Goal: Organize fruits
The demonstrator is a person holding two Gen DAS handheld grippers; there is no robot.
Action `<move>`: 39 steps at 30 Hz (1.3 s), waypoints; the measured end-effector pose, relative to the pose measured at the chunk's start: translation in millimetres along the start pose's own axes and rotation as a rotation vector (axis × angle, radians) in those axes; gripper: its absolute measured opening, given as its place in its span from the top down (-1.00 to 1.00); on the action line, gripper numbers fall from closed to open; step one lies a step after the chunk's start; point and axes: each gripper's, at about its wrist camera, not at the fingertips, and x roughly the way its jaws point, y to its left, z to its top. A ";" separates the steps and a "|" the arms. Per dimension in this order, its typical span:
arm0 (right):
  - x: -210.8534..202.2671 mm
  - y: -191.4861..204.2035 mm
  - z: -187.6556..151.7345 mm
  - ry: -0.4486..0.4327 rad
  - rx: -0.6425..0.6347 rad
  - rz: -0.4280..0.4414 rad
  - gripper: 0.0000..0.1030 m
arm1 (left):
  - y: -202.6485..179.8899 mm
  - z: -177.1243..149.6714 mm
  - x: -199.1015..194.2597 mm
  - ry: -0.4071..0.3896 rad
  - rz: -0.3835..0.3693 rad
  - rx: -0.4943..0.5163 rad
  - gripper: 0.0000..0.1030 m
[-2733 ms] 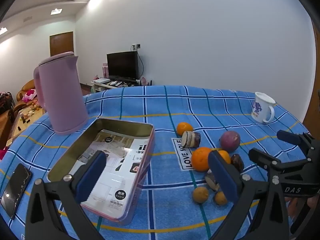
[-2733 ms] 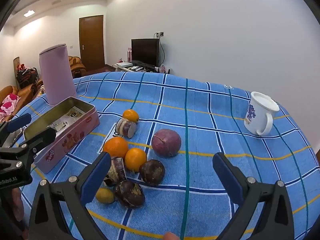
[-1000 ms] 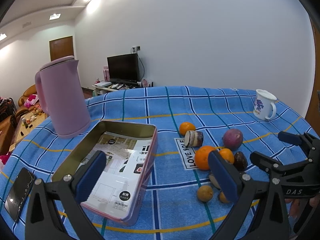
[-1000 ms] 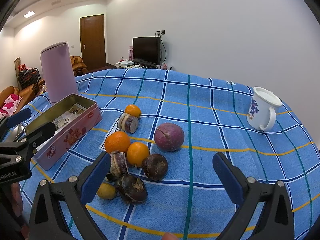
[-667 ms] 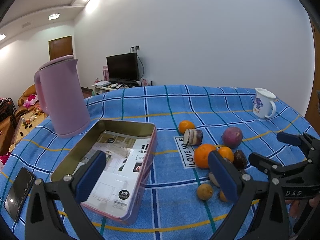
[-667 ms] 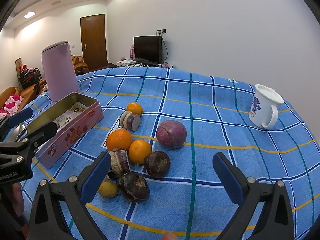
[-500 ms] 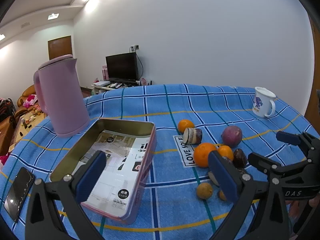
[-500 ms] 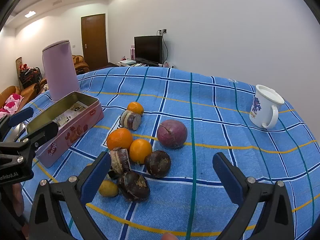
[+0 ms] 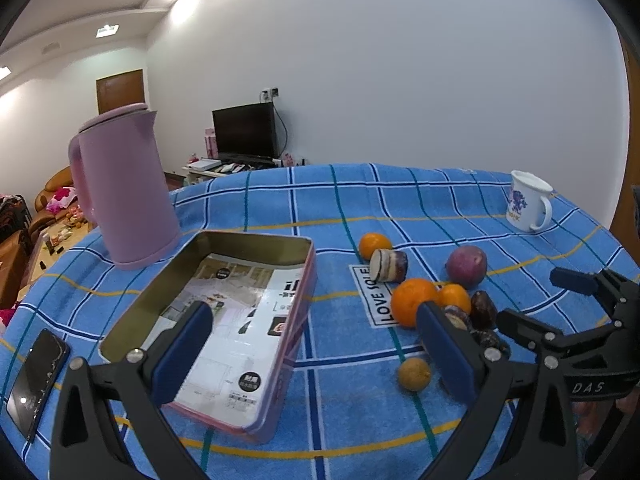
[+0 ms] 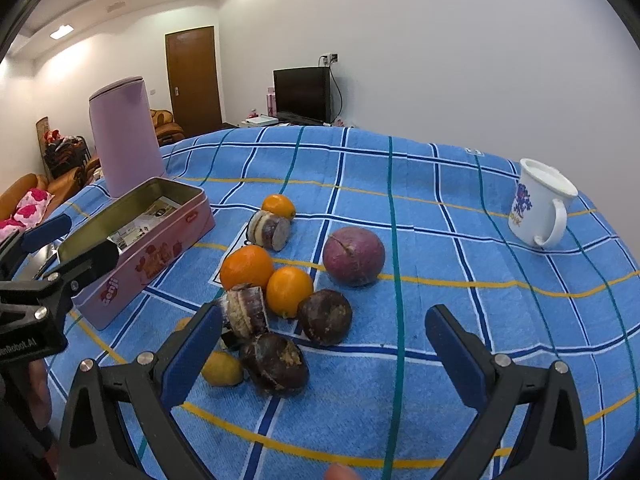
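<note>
An open pink tin box (image 9: 306, 280), lined with printed paper, lies left on the blue checked cloth. To its right sits a fruit cluster: a large orange (image 10: 246, 266), a smaller orange (image 10: 289, 290), a round purple fruit (image 10: 354, 256), two dark wrinkled fruits (image 10: 326, 316), cut purple pieces (image 10: 246, 310) and a small yellow fruit (image 10: 222, 368). My right gripper (image 10: 324, 316) hovers open over the near side of the cluster, touching nothing. My left gripper (image 9: 312, 312) is open and empty over the tin's near right edge.
A tall pink kettle (image 9: 124, 184) stands behind the tin. A white mug (image 10: 540, 208) sits at the far right. A phone (image 9: 36, 384) lies at the near left table edge. Another orange (image 10: 279, 205) and a cut piece (image 10: 270, 230) lie further back.
The right gripper has crept a little closer to the fruit cluster. The left gripper has barely shifted. No fruit has moved, and both grippers stay open.
</note>
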 end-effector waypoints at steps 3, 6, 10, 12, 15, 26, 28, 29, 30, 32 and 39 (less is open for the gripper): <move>1.6 -2.5 -3.1 0.010 0.016 0.016 -0.98 | 2.7 -3.5 -1.7 -0.007 0.010 0.005 -1.00; 7.0 -1.3 -7.5 0.033 0.026 0.039 -0.93 | 4.3 -7.3 -0.8 -0.006 0.014 0.011 -1.00; 12.6 5.4 -11.5 0.060 0.014 0.064 -0.60 | 5.1 -9.1 0.1 -0.003 0.006 0.014 -1.00; 15.1 10.5 -14.0 0.077 0.007 0.089 -0.55 | 6.3 -9.4 -0.7 -0.005 0.002 0.013 -1.00; 16.5 16.7 -15.8 0.078 -0.010 0.091 -0.40 | 6.6 -10.2 -0.9 -0.003 -0.006 0.011 -1.00; 21.0 28.3 -20.6 0.103 -0.035 0.160 -0.08 | 4.0 -10.9 -4.5 -0.003 -0.002 0.018 -1.00; 20.1 26.9 -19.9 0.100 -0.034 0.164 -0.03 | 4.0 -11.2 -4.1 -0.001 -0.005 0.017 -1.00; 20.0 27.1 -20.3 0.099 -0.037 0.166 -0.03 | 4.0 -11.3 -3.7 0.000 -0.005 0.017 -1.00; 19.7 27.1 -20.5 0.098 -0.039 0.166 -0.03 | 4.2 -11.4 -3.8 0.000 -0.005 0.017 -1.00; 20.1 26.8 -20.5 0.098 -0.035 0.166 -0.03 | 3.4 -11.7 -4.0 0.000 -0.008 0.021 -1.00; 20.1 24.9 -20.1 0.107 -0.027 0.164 -0.04 | 1.9 -10.4 -5.1 -0.002 -0.007 0.024 -1.00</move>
